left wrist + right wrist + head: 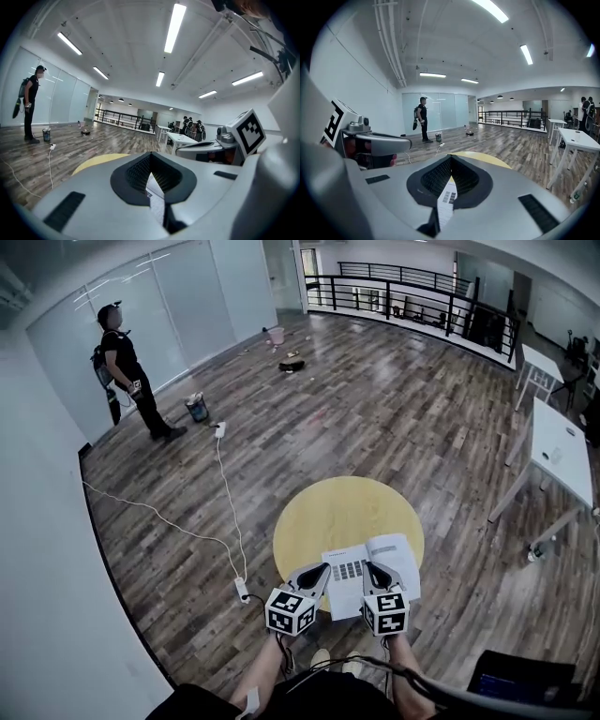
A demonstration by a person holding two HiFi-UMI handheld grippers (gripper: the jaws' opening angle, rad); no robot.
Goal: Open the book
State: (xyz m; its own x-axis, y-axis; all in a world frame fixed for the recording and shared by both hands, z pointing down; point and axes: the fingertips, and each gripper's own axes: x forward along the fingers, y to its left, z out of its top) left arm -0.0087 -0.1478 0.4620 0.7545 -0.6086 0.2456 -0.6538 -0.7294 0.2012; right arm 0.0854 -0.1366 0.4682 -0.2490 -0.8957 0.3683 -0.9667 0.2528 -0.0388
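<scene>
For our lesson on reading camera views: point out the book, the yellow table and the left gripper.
book [398,557], head view, on its right-hand page.
yellow table [323,512], head view, on its bare top.
left gripper [324,568], head view, between its fingertips.

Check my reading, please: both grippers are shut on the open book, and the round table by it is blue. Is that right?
Not quite. The round table is yellow, not blue, as the head view shows. The rest stands: the left gripper and the right gripper are both shut on the open book.
</scene>
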